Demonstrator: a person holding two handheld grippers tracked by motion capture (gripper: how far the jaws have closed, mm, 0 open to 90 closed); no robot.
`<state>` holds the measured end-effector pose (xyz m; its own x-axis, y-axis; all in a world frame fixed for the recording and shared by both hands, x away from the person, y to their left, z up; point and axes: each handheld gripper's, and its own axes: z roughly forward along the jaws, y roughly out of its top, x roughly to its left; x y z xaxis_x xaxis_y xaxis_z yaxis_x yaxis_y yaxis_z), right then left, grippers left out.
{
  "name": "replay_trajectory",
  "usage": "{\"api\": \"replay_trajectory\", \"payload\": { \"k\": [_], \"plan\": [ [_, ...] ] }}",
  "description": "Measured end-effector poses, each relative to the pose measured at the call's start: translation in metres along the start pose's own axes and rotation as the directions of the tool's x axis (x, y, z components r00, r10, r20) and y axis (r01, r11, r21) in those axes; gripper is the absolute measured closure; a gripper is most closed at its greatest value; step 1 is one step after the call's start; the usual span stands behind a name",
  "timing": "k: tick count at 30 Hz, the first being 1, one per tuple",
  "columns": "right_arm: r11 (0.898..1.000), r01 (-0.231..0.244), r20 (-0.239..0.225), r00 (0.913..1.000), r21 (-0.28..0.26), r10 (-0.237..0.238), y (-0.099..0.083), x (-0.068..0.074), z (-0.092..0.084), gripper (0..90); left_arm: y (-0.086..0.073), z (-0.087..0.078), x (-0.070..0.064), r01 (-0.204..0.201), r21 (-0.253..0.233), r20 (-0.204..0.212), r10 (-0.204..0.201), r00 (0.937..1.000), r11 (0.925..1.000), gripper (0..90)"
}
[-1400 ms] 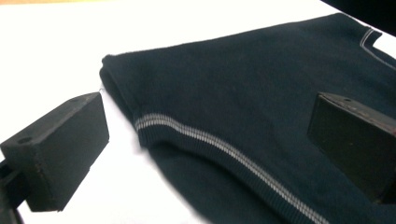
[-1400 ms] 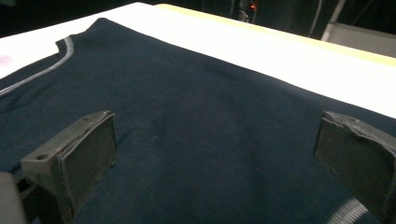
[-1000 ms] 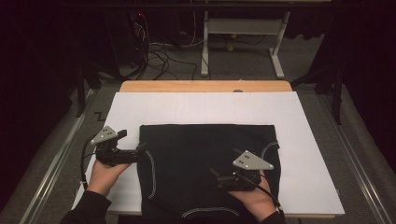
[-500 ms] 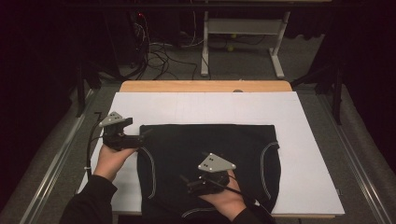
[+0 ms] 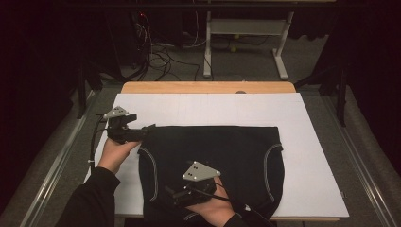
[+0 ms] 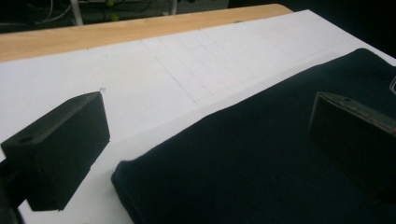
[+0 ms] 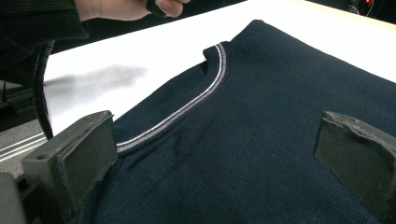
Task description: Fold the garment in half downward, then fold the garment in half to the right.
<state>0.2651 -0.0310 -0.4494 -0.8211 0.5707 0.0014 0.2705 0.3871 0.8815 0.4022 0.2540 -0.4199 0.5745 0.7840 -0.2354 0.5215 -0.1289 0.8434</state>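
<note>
A dark navy sleeveless garment [image 5: 222,151] with white-trimmed armholes lies flat on the white board [image 5: 213,109]. My left gripper [image 5: 145,132] sits at the garment's far left corner, pointing right. In the left gripper view that gripper [image 6: 210,140] is open, with the corner of the garment [image 6: 261,163] lying between and below its jaws. My right gripper [image 5: 171,195] hovers low over the garment's near edge, pointing left. It [image 7: 215,154] is open above the cloth [image 7: 261,116], close to the striped armhole trim [image 7: 187,107].
A strip of wooden tabletop [image 5: 208,87] shows beyond the board. Bare white board lies to the right of the garment [image 5: 312,156] and behind it. Metal rails [image 5: 56,165] run along both sides. A desk frame [image 5: 246,42] and cables stand on the floor behind.
My right gripper has moved left from the garment's near right part to its near middle. My left gripper has moved forward and right to the far left corner.
</note>
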Motion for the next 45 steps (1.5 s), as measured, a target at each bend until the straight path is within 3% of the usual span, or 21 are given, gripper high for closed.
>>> {"api": "replay_trajectory", "payload": {
  "k": [7, 17, 20, 23, 25, 26, 29, 30, 32, 33, 36, 41, 45],
  "plan": [
    [1.000, 0.007, -0.010, 0.9999, 0.015, -0.007, 0.001, 0.006, 0.005, 0.0, -0.007, 0.000, 0.011, 0.015, -0.009, -0.005, -0.015, 0.9999, 0.9998, 0.0],
    [1.000, -0.003, -0.002, 1.0000, 0.015, 0.003, 0.002, 0.008, 0.003, 0.0, -0.017, 0.006, 0.025, 0.048, 0.031, -0.029, -0.047, 0.9985, 0.9984, 0.0],
    [1.000, -0.007, -0.003, 1.0000, 0.017, 0.007, 0.000, 0.011, 0.003, 0.0, -0.022, 0.010, 0.027, 0.053, 0.083, -0.038, -0.050, 0.9981, 0.9952, 0.0],
    [1.000, -0.007, -0.017, 0.9998, 0.011, 0.007, 0.000, 0.016, 0.004, 0.0, -0.024, 0.012, 0.028, 0.065, 0.104, -0.047, -0.060, 0.9971, 0.9925, 0.0],
    [1.000, -0.009, -0.026, 0.9996, 0.010, 0.009, -0.002, 0.018, 0.004, 0.0, -0.025, 0.015, 0.030, 0.090, 0.128, -0.044, -0.085, 0.9954, 0.9877, 0.1],
    [1.000, -0.008, -0.027, 0.9996, 0.007, 0.009, -0.002, 0.018, 0.004, 0.0, -0.027, 0.018, 0.030, 0.101, 0.154, -0.063, -0.092, 0.9938, 0.9830, 1.2],
    [1.000, -0.002, -0.029, 0.9996, -0.001, 0.002, -0.004, 0.021, 0.002, 0.0, -0.036, 0.023, 0.030, 0.124, 0.146, -0.063, -0.116, 0.9912, 0.9815, 9.1],
    [1.000, -0.001, -0.033, 0.9995, 0.000, 0.001, -0.005, 0.022, 0.001, 0.0, -0.039, 0.025, 0.029, 0.134, 0.149, -0.074, -0.124, 0.9896, 0.9798, 14.0],
    [1.000, 0.000, -0.041, 0.9992, 0.002, 0.000, -0.006, 0.024, 0.000, 0.0, -0.044, 0.031, 0.029, 0.151, 0.168, -0.075, -0.140, 0.9872, 0.9742, 15.3],
    [1.000, 0.003, -0.045, 0.9990, 0.001, -0.003, -0.007, 0.024, -0.001, 0.0, -0.047, 0.034, 0.029, 0.147, 0.185, -0.065, -0.137, 0.9884, 0.9716, 20.7],
    [1.000, 0.005, -0.051, 0.9987, 0.006, -0.005, -0.010, 0.026, -0.003, 0.0, -0.047, 0.039, 0.021, 0.096, 0.210, -0.097, -0.077, 0.9923, 0.9729, 34.1],
    [1.000, 0.009, -0.057, 0.9984, 0.029, -0.007, -0.013, 0.026, -0.003, 0.2, -0.049, 0.038, 0.024, 0.145, 0.192, -0.112, -0.125, 0.9858, 0.9707, 48.8],
    [0.999, 0.013, -0.072, 0.9974, 0.037, -0.011, -0.013, 0.030, 0.002, 2.6, -0.051, 0.038, 0.020, 0.123, 0.199, -0.114, -0.102, 0.9882, 0.9722, 65.0]
  ]
}}
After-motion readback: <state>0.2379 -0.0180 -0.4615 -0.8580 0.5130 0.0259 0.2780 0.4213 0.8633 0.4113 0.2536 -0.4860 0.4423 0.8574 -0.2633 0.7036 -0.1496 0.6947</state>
